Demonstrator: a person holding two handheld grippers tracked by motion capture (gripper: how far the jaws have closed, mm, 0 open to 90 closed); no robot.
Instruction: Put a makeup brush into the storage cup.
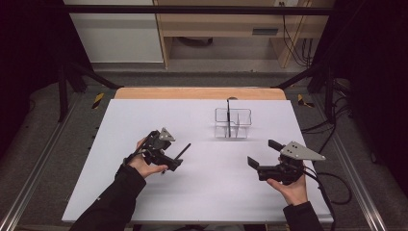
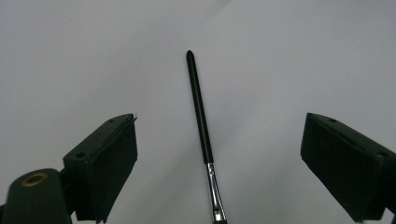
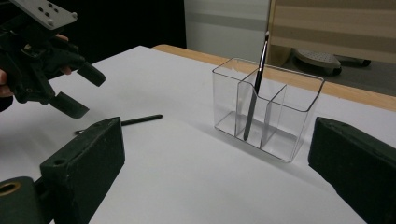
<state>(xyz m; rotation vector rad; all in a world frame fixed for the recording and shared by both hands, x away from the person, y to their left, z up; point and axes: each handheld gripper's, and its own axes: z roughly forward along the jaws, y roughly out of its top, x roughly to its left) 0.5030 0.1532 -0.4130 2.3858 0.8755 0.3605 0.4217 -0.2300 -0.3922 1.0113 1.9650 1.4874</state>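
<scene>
White desk [image 1: 202,192] in the high view: the left gripper [image 1: 169,153] hangs over a thin black brush [image 1: 183,151]. Left gripper view: the brush [image 2: 200,112] lies flat between spread fingers [image 2: 107,163], not touched. Right gripper view: spread fingers [image 3: 84,168] face a clear holder [image 3: 268,109] with another brush [image 3: 256,93] standing inside

sleeves – dark | left gripper [image 1: 169,159] – black | right gripper [image 1: 262,158] – black, grey three-cornered plate, trailing cable

brush [image 2: 201,121] | bristle end cut off at bottom edge (left claw view)
</scene>
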